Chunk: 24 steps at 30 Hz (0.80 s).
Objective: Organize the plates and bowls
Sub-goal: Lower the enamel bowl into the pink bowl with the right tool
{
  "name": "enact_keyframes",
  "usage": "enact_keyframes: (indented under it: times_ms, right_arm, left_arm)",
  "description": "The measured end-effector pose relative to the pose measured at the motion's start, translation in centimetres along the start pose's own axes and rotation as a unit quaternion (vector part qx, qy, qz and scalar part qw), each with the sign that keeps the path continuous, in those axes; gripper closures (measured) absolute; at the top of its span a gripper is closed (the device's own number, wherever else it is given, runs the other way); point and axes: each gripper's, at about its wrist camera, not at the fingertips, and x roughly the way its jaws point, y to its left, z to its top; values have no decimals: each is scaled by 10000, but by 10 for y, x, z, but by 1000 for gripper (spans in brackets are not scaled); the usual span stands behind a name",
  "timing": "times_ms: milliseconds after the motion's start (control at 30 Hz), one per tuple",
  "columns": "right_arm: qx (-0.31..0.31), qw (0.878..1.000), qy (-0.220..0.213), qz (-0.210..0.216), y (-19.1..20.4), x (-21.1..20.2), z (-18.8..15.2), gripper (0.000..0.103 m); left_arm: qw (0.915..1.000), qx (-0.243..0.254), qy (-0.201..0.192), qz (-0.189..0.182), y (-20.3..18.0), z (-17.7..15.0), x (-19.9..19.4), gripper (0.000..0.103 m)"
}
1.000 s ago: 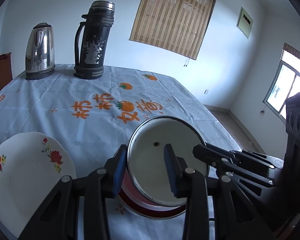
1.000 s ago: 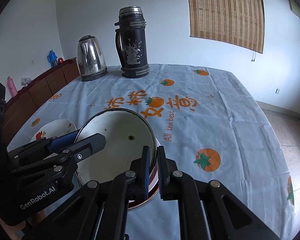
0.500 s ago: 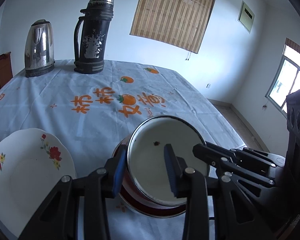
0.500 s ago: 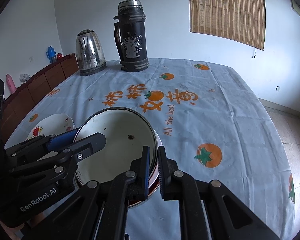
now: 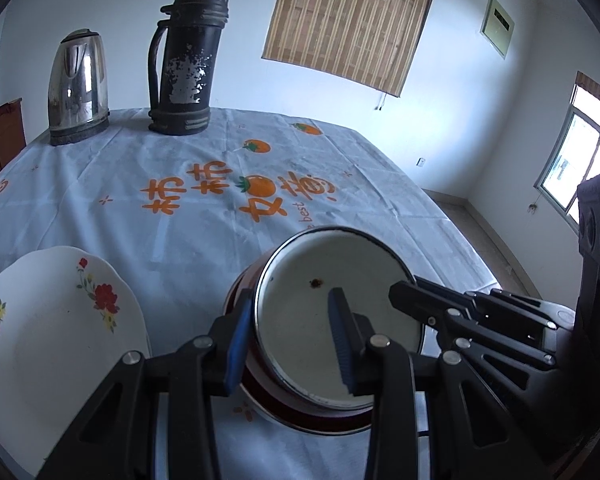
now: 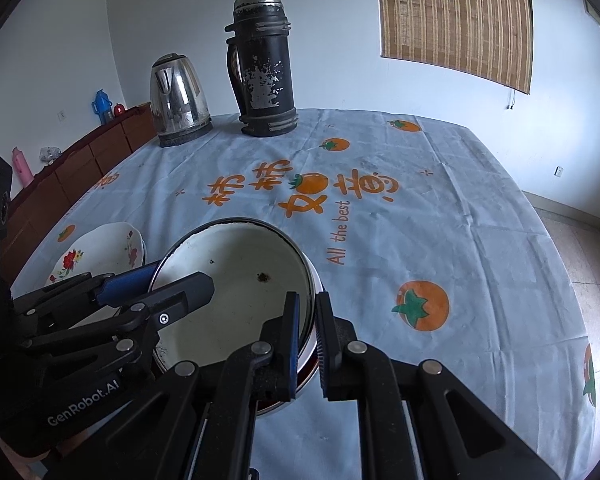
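The enamel bowl (image 5: pixel 332 320), gripped on both sides, has apparently drawn back from the thermos (image 5: pixel 186 58); tilt unchanged.

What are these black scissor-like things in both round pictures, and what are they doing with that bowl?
They are two hand-held grippers, each worked by a person; no robot arm is involved. Each carries a fisheye camera looking along its own two fingers, so one picture comes from the left gripper and the other from the right gripper. Both pinch the rim of the white enamel bowl with a red outside from opposite sides. It is over the pale tablecloth printed with oranges. Beside it lies a white flowered plate; at the far end stand a steel kettle and a worn black thermos flask.
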Motion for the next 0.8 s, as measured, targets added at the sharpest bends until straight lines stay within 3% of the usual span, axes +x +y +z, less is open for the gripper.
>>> enact_keyframes:
  times_ms: [533, 633, 800]
  right_arm:
    - [164, 9994, 194, 244, -5, -1, 2, 92]
    - [197, 9992, 189, 287, -6, 0, 3, 92]
    - [252, 9988, 183, 372, -9, 1, 4, 92]
  left_arm:
    - [9996, -176, 133, -157, 4, 2, -2, 68]
    - [9996, -156, 146, -198, 3, 2, -2, 61]
    - [9994, -192, 137, -258, 2, 2, -2, 61]
